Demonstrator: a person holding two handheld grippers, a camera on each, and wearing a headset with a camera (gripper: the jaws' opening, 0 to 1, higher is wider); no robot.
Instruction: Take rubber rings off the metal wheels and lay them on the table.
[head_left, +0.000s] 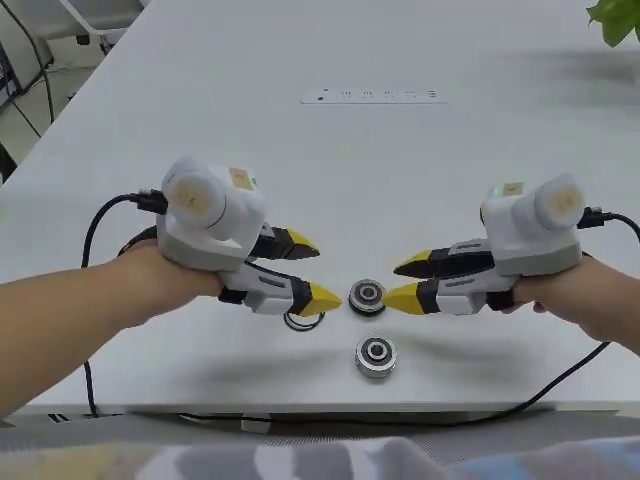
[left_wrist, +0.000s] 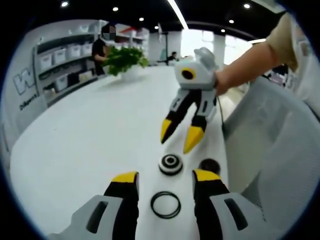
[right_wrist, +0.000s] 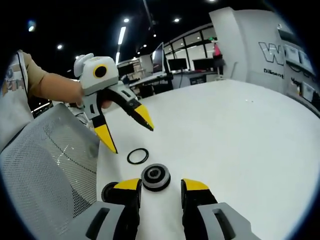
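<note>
A white table (head_left: 400, 170) is stretching from the bottom edge of the head view up to the top. Near the lower centre of the frame, a metal wheel (head_left: 367, 297) is lying flat on it. A second metal wheel (head_left: 376, 356) is lying just below, closer to the table's near edge and apart from the first. A thin black rubber ring (head_left: 303, 322) is lying flat on the table, just left of the first metal wheel. A flat white socket strip (head_left: 373, 96) is sitting in the upper centre. A green plant (head_left: 615, 20) is standing at the upper right corner.
</note>
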